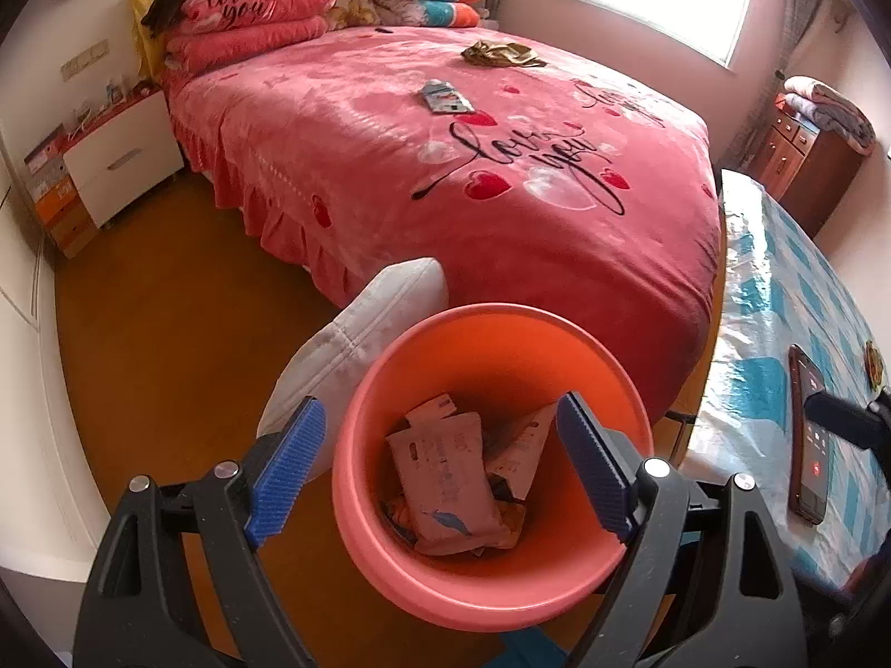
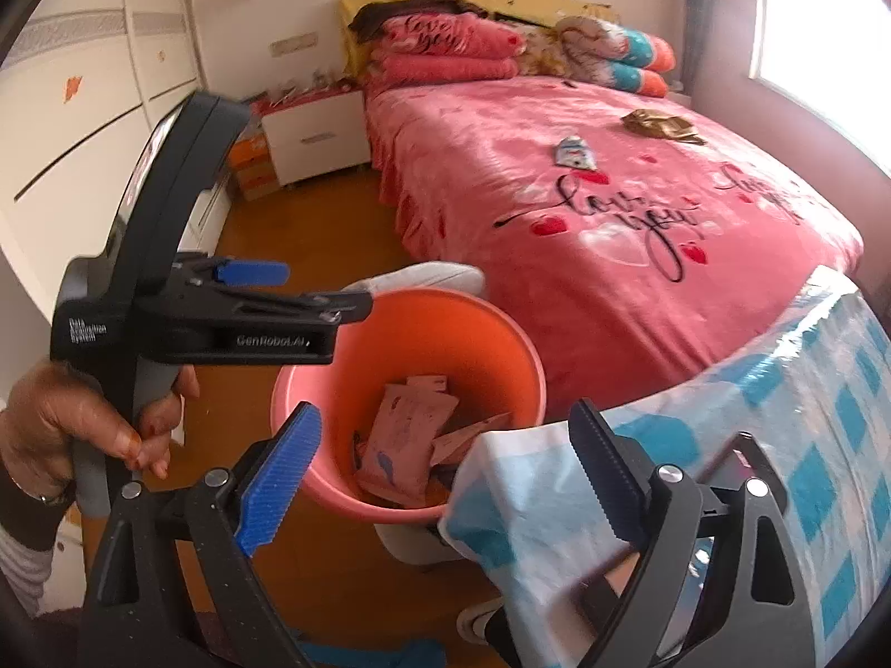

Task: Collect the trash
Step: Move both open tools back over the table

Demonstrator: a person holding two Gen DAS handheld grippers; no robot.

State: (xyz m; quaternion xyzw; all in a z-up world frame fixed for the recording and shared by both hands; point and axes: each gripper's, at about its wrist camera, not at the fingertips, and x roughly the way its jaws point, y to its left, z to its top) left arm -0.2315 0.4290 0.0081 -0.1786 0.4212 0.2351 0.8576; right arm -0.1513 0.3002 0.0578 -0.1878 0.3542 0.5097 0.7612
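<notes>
An orange-pink bin [image 1: 490,601] stands on the floor by the foot of the bed and holds several pink packets [image 1: 445,479]. My left gripper [image 1: 442,467] hangs open above the bin with nothing between its blue pads; in the right wrist view it shows from the side, held by a hand over the bin's far rim [image 2: 423,300]. My right gripper [image 2: 440,473] is open and empty too, above the bin's near side [image 2: 312,479] and the tablecloth corner. On the pink bed lie a small printed wrapper [image 1: 445,97] and a crumpled gold wrapper [image 1: 501,54].
A table with a blue checked plastic cloth [image 1: 779,306] stands right of the bin, with a phone [image 1: 807,434] on it. A white cushion [image 1: 362,334] leans behind the bin. A white nightstand [image 1: 122,156] and boxes sit at the left wall, a wooden cabinet [image 1: 807,167] at the right.
</notes>
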